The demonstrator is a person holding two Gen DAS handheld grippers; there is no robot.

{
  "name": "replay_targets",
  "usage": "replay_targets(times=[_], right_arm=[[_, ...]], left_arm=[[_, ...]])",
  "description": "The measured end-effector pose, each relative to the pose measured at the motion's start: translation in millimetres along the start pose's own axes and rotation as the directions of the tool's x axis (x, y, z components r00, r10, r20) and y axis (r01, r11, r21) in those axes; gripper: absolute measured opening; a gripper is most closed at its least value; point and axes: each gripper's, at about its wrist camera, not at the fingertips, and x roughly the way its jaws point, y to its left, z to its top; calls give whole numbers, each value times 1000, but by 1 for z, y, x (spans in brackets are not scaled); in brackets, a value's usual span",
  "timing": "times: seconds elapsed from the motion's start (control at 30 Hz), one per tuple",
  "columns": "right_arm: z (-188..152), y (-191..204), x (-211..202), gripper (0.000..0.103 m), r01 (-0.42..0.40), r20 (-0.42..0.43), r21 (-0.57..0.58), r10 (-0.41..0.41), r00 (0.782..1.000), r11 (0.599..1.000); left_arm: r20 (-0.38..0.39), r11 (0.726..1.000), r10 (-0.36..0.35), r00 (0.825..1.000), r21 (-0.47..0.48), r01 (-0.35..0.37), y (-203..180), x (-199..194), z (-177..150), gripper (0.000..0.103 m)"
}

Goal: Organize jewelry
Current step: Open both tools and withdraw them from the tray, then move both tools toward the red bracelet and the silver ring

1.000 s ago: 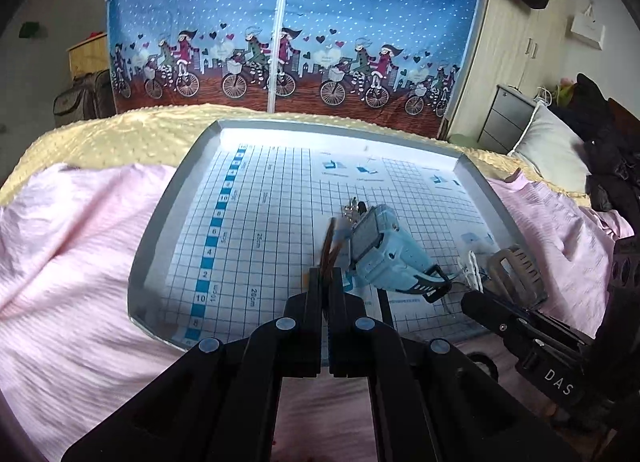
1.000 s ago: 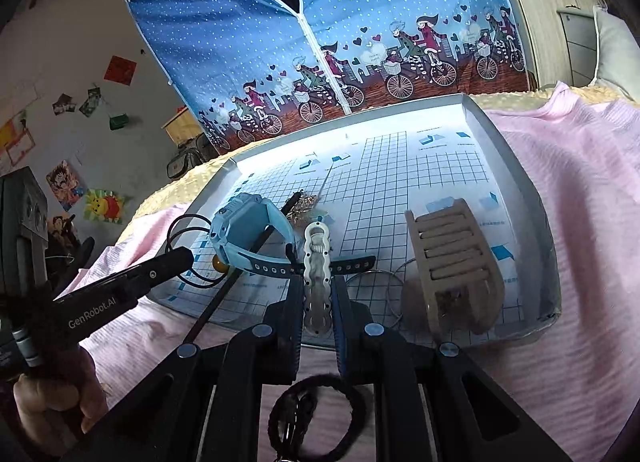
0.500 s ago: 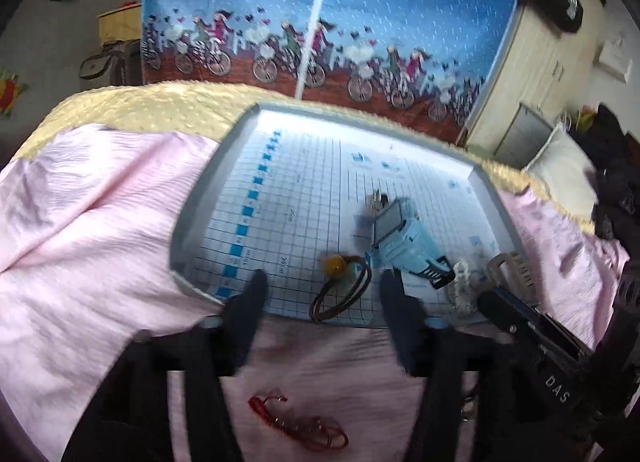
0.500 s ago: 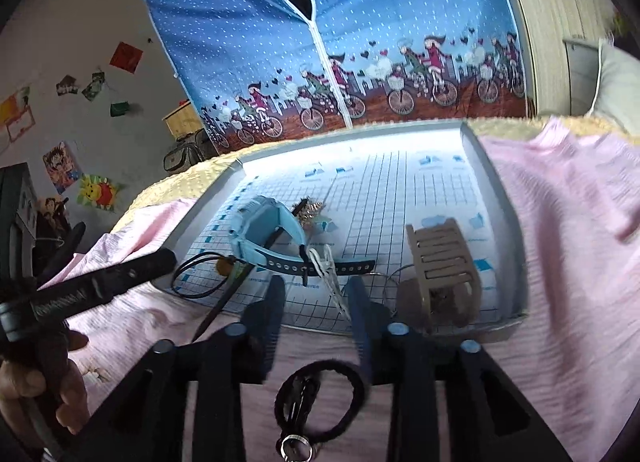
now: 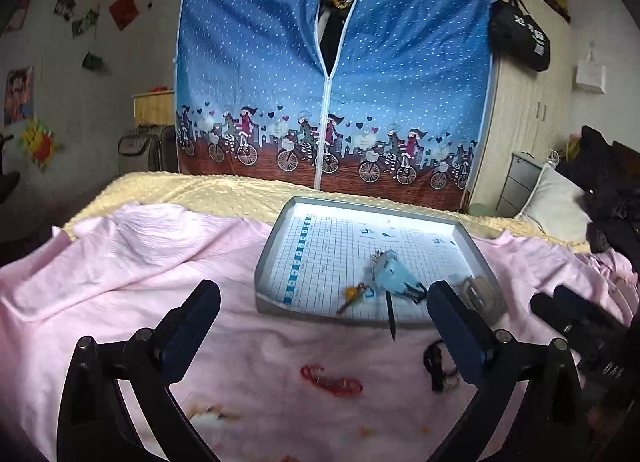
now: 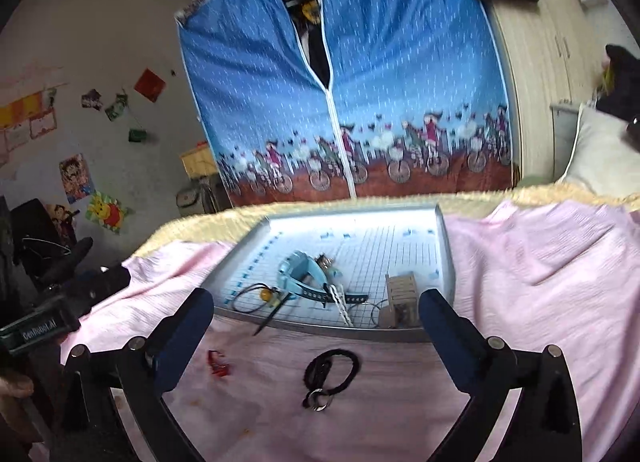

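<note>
Fingers, left: my left fingers [image 5: 324, 326] are spread wide and hold nothing, hanging over the pink blanket [image 5: 120, 282] on the bed.
Fingers, right: my right fingers [image 6: 316, 326] are released too, wide apart and empty, with the black cord bracelet [image 6: 332, 372] lying between them on the blanket.
Loose pieces: a red bracelet [image 5: 332, 382] lies on the blanket at about 6 o'clock from the tray, apart from the black one.
Tray: the grey tray [image 6: 446, 246] sits on the bed ahead of me, lined with gridded paper.
Tray contents: a light blue watch [image 6: 300, 274] near the middle, a white beaded chain [image 6: 340, 302] across its strap, a cord with a yellow bead [image 6: 264, 294] at 9 o'clock of the watch, a beige hair claw [image 6: 402, 294] at 3 o'clock, a thin ring [image 6: 378, 312] beside the claw, a small charm just behind the watch.
Overhang: a dark stick [image 6: 272, 314] pokes over the tray's near rim.
Step in hand, my guess: fetch the black bracelet with my right fingers.
Doing it well: come down low, close on the cord rather than its metal ring, lift clear of the rim, set it in the bare grid at 12 o'clock.
</note>
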Motion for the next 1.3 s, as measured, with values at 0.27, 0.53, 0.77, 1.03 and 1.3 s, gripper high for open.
replay_targets(times=[0.27,0.53,0.77,1.03,1.3], right_arm=[[-20,23,-72,103,17,92,-36,-14,996,999],[-47,46,-111,103,76,112,-77,-67,991,994],[-71,53,-124,103,95,46,-44,-93,995,994],[-89,54,-112,103,113,-88,2,-112,990,994],[-92,48,-112,103,123,-105,24,-120,987,992]], left_arm=[[139,1000,15,990,0,-15,-4,-83,-19,102],[164,997,34,986,65,-46,-12,-131,-52,102],[141,1000,18,990,10,-20,3,-159,-76,102],[-39,999,31,999,23,-30,-1,-151,-95,102],[-74,998,42,996,59,-38,-9,-146,-103,102]])
